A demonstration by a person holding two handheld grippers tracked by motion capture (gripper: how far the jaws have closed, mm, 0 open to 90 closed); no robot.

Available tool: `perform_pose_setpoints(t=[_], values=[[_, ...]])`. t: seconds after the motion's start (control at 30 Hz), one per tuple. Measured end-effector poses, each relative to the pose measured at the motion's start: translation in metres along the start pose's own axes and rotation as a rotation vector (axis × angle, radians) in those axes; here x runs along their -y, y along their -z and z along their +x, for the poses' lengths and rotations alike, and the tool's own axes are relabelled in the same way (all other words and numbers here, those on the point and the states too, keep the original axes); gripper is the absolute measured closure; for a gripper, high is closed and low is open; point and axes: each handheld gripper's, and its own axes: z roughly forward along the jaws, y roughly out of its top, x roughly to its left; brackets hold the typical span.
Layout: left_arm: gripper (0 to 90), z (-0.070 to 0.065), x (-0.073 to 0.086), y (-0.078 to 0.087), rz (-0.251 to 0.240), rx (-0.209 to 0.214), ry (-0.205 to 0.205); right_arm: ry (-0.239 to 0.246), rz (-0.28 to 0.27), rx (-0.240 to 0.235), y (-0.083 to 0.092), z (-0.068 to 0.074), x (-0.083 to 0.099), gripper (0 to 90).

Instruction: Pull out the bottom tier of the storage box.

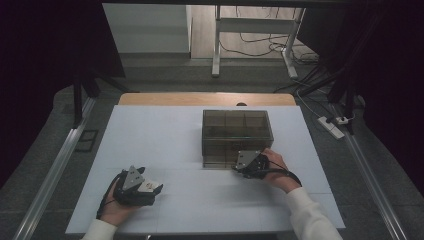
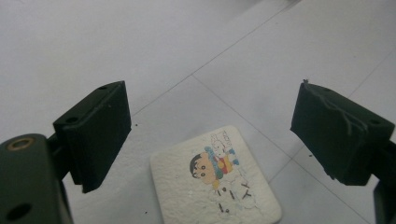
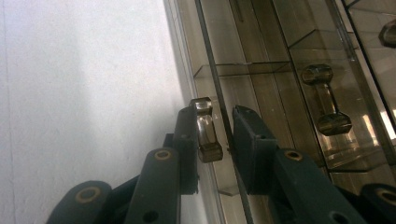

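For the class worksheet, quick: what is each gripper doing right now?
Left gripper: open, jaws wide above the cartoon coaster, not touching it.
Right gripper: closed on the handle of the tinted box.

L gripper (image 1: 150, 187) low, black fingers (image 2: 95, 135) spread wide; R gripper (image 1: 239, 167) fingers (image 3: 254, 149) pinched narrow, wrist level.

Smoky clear box (image 1: 237, 136), lid shut, divided inside, upright mid-table toward the far edge. Small clear handle (image 3: 205, 136) on its near front, pinched between two black jaws, tinted brown, bar-shaped. Square white coaster (image 2: 215, 183) flat on the white table (image 1: 210, 200) near the front left, cartoon figure printed face up, corners rounded, well apart from box.
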Motion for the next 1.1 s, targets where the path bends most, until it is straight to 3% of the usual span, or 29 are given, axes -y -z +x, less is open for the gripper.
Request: perform_pose_setpoints(t=[0.27, 1.1], values=[[12.1, -0.0001, 0.0, 0.0, 0.001, 0.0, -0.001, -0.011, -0.018, -0.009, -0.0009, 0.0013, 0.0003, 71.5], [12.1, 0.0001, 0.0001, 0.0004, -0.001, -0.003, 0.0, 0.007, -0.003, -0.029, 0.0021, 0.0037, -0.0018, 72.4]])
